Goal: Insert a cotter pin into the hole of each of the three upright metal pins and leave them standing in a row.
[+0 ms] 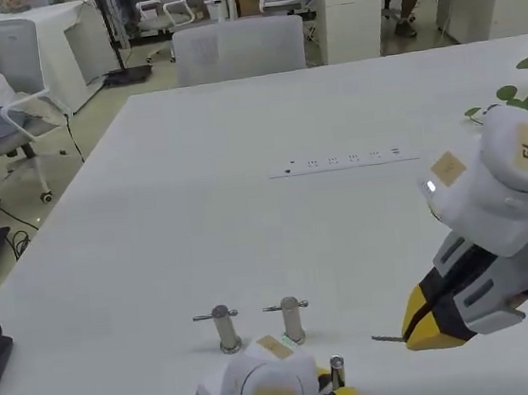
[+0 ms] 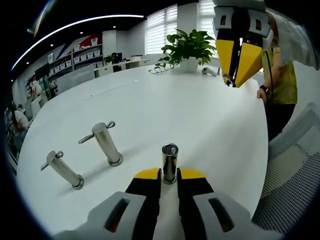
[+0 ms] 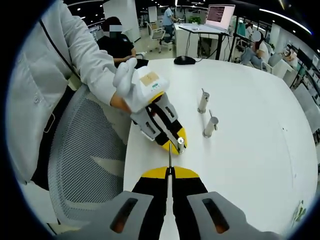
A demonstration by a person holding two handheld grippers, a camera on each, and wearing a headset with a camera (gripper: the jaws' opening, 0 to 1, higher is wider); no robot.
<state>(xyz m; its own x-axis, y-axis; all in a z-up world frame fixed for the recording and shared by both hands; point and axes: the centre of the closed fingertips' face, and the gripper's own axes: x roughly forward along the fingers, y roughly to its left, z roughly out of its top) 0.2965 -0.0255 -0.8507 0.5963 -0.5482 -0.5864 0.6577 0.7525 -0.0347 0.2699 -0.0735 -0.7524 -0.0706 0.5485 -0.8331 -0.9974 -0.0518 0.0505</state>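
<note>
Pins first: two of the three are already done. End pin and middle pin each have a cotter thru the top, and both stand upright near each other on the white table.

Third pin is the bare one, nothing thru it yet. It's upright too, just beside the middle pin but a bit nearer the person, so not quite in line w/ the other two.

Left gripper has its jaws pressed onto the lower part of the third pin, one yellow tip on each side, w/ the top poking up free. My guess on why: a loose pin on a smooth tabletop would tip or spin as soon as something pushes on it sideways, so it's clamped low to leave the hole end open.

Right gripper has its jaws squeezed together on the last cotter pin. It pinches the back end so the thin leg sticks out past the tips, prob so there's enough free length to go thru the hole.

In the head view the cotter lies roughly level, off to the right of the third pin, and the two are apart, not touching. In the right gripper view it's aimed about at that pin's top.

Can't make out the hole itself, too small. So IMO this is the line-up step for the last insert, and the tricky bit is finding the hole. After that the third pin prob needs a nudge to sit in the row.
</note>
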